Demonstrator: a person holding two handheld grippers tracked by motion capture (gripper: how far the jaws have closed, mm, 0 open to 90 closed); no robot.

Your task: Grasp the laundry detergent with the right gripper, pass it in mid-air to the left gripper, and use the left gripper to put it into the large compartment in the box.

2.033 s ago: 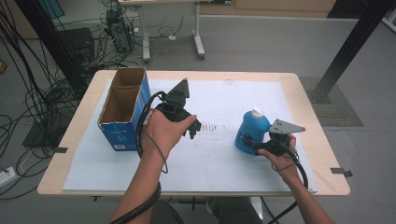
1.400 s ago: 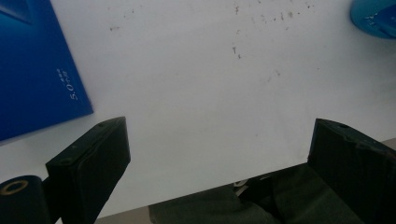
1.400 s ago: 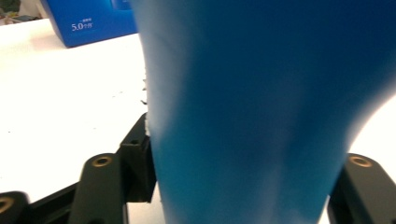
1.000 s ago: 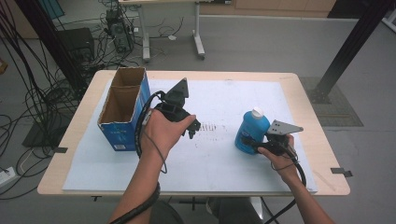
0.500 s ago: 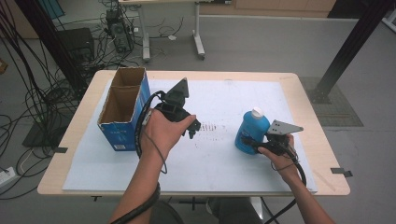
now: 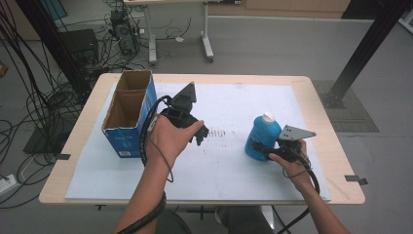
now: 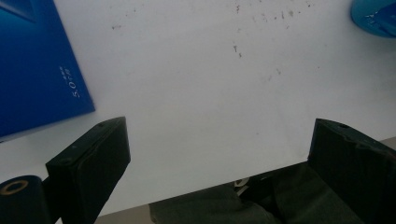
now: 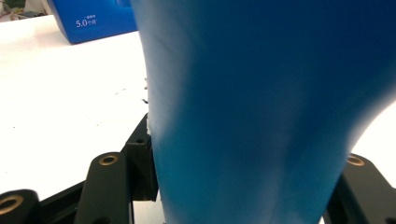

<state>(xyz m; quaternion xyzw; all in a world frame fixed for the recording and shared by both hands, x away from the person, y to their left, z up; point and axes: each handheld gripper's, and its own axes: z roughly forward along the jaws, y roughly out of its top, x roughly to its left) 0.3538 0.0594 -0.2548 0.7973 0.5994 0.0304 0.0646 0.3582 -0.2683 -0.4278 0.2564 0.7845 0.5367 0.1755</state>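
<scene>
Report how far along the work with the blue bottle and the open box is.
Done: the right tongs are shut on the blue bottle, which stands upright on the white mat. In hand: that grip. The left tongs hang open over the mat with nothing between them, beside the blue box. Left, probably: lifting the bottle and carrying it to the box, whose top stands open.

The blue cardboard box [image 7: 37, 65] carries small white print on its side: in the left gripper view it reads "5.0" followed by tiny characters too small to make out. The same print appears on the box in the right gripper view [image 8: 93, 21]. The blue bottle's [image 6: 262, 137] label is too blurred to read
</scene>
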